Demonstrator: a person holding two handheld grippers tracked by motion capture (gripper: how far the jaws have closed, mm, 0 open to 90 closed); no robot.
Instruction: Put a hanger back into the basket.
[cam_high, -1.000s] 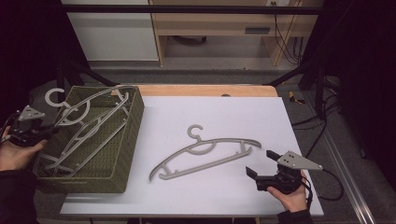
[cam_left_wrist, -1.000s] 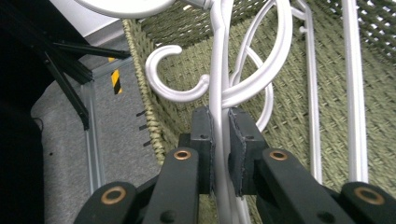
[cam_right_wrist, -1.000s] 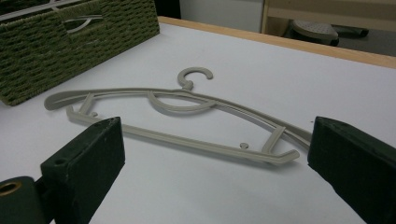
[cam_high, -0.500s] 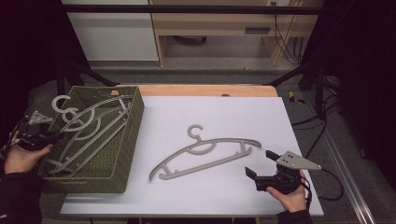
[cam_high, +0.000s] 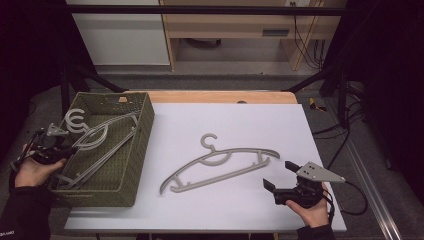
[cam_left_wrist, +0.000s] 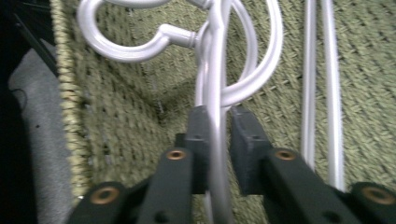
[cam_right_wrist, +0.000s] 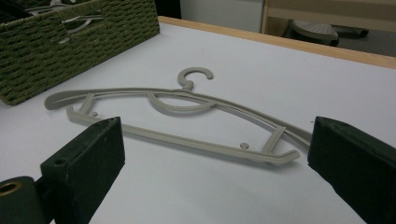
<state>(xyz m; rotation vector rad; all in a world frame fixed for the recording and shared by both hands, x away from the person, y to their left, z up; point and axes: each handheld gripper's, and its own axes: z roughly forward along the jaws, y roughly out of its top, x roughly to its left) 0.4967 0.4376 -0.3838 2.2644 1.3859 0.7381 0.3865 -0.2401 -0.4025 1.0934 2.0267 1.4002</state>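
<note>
Grey hanger clamped between left gripper jaws, inside woven basket

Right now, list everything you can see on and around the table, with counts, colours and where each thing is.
Hanger on the table: one, grey plastic, lying flat on the white table surface, hook pointing away from the person.
Hangers in the basket: at least two, pale grey, leaning inside it, hooks over the left rim.
Basket: one, olive-green woven, at the table's left edge.
Table: one, white top with a wooden far edge.
Left tool: one, black, jaws closed on a basket hanger's bar.
Right tool: one, black, jaws open, near the table hanger's right end, not touching it.
</note>
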